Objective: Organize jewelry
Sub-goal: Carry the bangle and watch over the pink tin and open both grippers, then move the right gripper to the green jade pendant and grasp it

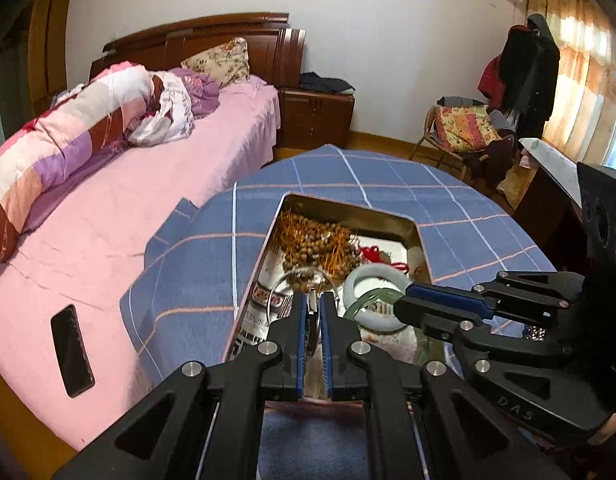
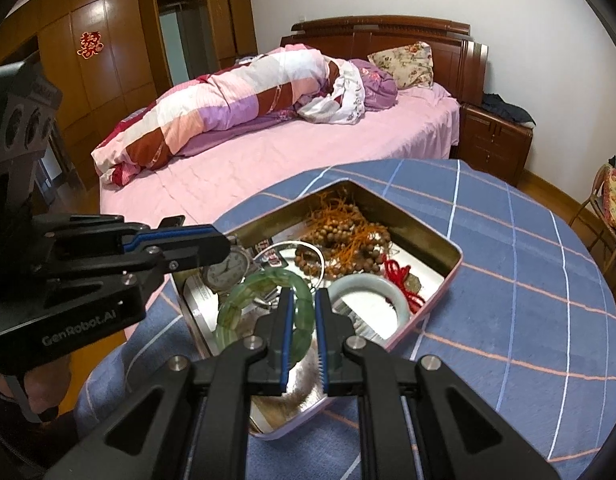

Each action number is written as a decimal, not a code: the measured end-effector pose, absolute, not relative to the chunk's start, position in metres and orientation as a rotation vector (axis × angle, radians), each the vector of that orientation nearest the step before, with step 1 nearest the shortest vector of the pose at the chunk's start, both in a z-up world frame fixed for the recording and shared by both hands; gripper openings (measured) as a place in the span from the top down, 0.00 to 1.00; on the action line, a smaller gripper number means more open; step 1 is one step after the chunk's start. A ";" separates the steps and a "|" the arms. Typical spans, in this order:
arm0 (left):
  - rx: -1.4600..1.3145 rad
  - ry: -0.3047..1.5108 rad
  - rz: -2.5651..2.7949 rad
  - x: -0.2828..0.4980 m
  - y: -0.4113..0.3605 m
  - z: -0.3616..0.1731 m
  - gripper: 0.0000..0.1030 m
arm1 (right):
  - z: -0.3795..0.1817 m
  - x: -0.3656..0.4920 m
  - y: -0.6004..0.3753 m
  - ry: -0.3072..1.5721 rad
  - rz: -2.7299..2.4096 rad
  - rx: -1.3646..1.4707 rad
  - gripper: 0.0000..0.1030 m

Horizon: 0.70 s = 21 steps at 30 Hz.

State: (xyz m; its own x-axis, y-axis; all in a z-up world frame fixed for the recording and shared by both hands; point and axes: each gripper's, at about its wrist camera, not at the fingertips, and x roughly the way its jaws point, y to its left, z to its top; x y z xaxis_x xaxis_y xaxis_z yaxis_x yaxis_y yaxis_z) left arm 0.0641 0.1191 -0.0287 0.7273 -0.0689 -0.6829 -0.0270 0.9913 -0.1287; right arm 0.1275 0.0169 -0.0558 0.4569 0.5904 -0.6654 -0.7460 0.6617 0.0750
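An open metal tin point(image 2: 428, 226) stands on the table and holds jewelry: wooden bead strings point(image 2: 348, 236) with orange threads, a white jade bangle point(image 2: 364, 280), a red cord point(image 2: 400, 276) and a thin silver bangle point(image 2: 308, 245). My left gripper point(image 2: 224, 246) reaches in from the left over the tin's near corner, shut on a small watch point(image 2: 228, 270) whose face hangs below its tips. My right gripper point(image 2: 304, 294) is shut on a green segmented bracelet point(image 2: 244, 300) just above the tin's near end. In the left wrist view the left gripper point(image 1: 314, 298) pinches the watch edge-on, and the right gripper point(image 1: 402, 306) holds the green bracelet point(image 1: 366, 300) beside the white bangle point(image 1: 378, 269).
The round table wears a blue plaid cloth point(image 2: 508, 280). A bed with a pink sheet point(image 1: 108, 240) and a rolled quilt lies right behind it, with a dark phone point(image 1: 72, 352) on the sheet. A chair piled with cushions point(image 1: 460, 132) and a coat rack stand at the far right.
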 end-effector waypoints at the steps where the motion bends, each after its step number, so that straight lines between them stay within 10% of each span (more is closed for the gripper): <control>1: -0.135 0.764 -0.020 0.065 0.121 -0.031 0.95 | -0.057 0.128 0.018 0.721 0.832 -0.242 0.87; 10: -0.149 0.799 -0.004 0.068 0.126 -0.039 0.94 | -0.066 0.131 0.016 0.747 0.821 -0.226 0.84; 14: -0.139 0.812 -0.006 0.069 0.124 -0.040 0.91 | -0.065 0.132 0.008 0.754 0.812 -0.198 0.56; 16: -0.137 0.808 -0.011 0.067 0.121 -0.037 0.72 | -0.061 0.129 0.001 0.746 0.809 -0.187 0.53; 18: -0.132 0.779 -0.011 0.063 0.117 -0.032 0.30 | -0.056 0.124 -0.010 0.730 0.799 -0.186 0.49; 21: -0.114 0.757 -0.033 0.059 0.108 -0.026 0.28 | -0.049 0.117 -0.036 0.702 0.762 -0.172 0.35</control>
